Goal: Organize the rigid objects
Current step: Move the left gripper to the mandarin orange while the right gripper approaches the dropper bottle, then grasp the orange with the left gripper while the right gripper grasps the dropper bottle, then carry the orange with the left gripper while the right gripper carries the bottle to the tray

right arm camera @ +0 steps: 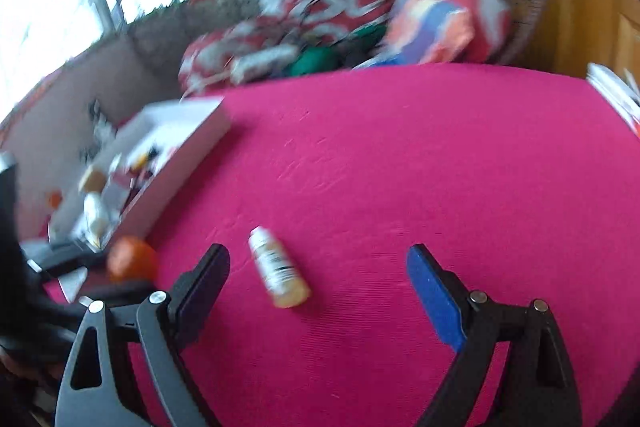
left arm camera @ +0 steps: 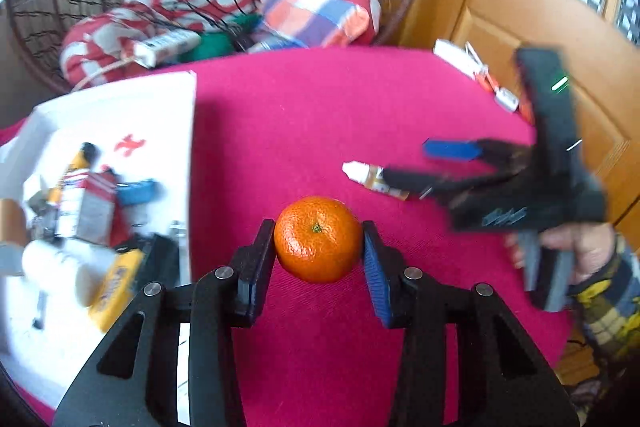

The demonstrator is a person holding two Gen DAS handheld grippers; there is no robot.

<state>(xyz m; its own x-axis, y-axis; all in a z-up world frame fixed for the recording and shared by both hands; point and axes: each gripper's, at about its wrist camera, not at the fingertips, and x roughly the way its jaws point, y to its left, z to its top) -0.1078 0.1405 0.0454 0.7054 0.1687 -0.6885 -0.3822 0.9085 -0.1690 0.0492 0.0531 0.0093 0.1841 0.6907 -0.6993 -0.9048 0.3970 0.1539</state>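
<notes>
The mandarin (left arm camera: 318, 239) sits on the magenta cloth (left arm camera: 340, 115) squarely between the pads of the left gripper (left arm camera: 319, 241), which are closed on its two sides, the stem end facing up. To that gripper's left stands a white box (left arm camera: 120, 107) holding small packets and bottles (too blurred to name). Ahead and to its right lies a small white-capped bottle (left arm camera: 374, 181) on its side. The right gripper (right arm camera: 318, 267) hangs over that bottle with its jaws standing wide apart, the bottle (right arm camera: 278, 275) on the cloth between them and nearer its left finger, touched by neither. A hand (left arm camera: 576, 247) holds its handle.
</notes>
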